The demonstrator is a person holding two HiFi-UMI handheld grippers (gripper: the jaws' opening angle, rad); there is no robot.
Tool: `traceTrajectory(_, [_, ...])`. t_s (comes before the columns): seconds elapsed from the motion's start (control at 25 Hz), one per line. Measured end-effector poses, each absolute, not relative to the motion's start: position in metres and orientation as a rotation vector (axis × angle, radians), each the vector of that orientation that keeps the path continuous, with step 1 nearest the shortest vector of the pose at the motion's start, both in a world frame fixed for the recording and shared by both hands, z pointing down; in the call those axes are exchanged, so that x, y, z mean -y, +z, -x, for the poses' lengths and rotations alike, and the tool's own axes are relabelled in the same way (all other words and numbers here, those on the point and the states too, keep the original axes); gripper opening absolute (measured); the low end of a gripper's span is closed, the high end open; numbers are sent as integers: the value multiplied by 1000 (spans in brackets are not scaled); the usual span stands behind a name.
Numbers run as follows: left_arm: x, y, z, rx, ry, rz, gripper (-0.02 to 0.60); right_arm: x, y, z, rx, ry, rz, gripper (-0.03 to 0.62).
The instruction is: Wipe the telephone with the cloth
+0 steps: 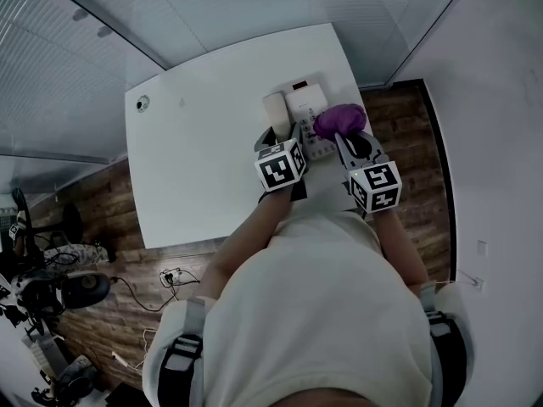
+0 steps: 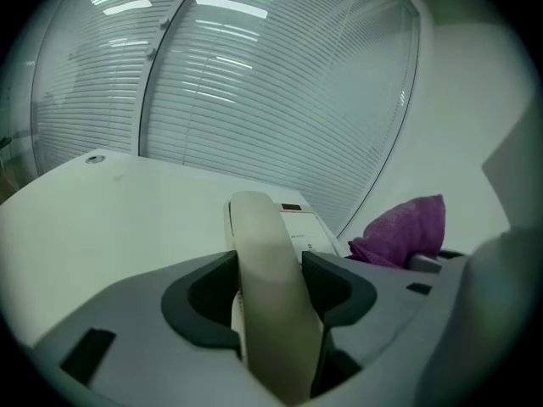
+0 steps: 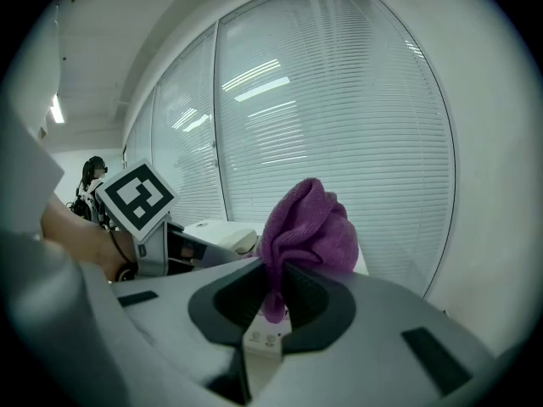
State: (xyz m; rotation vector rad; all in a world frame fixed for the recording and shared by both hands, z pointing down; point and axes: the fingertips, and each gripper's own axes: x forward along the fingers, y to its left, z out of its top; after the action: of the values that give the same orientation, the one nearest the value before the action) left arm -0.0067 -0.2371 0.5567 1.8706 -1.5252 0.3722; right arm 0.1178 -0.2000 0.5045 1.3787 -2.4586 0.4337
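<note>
Telephone (image 1: 307, 102) — cream, handset (image 2: 270, 287) pale and smooth | cloth (image 3: 310, 223) — purple, bunched

Cool, even light comes through the closed blinds (image 2: 280, 100) in all three views and leaves the white tabletop (image 1: 204, 142) pale and flat, with barely a shadow on it. Reflected strip lights (image 3: 259, 79) streak the glass in bright bars. The head view is dimmer and greyer, and its walls and floor bend at the edges. Both gripper views are fisheye circles with black corners. Close to the lens, the handset (image 2: 271, 295) and the grey fingers (image 2: 119, 320) blur softly, while the purple cloth (image 3: 310, 223) reads fairly sharp.
</note>
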Motion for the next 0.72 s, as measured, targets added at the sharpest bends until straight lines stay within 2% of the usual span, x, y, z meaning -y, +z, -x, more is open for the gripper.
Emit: traceTrajectory(0.72, [217, 509, 21, 1219, -156, -1903, 229, 213, 490, -102, 2508, 382, -1369, 46])
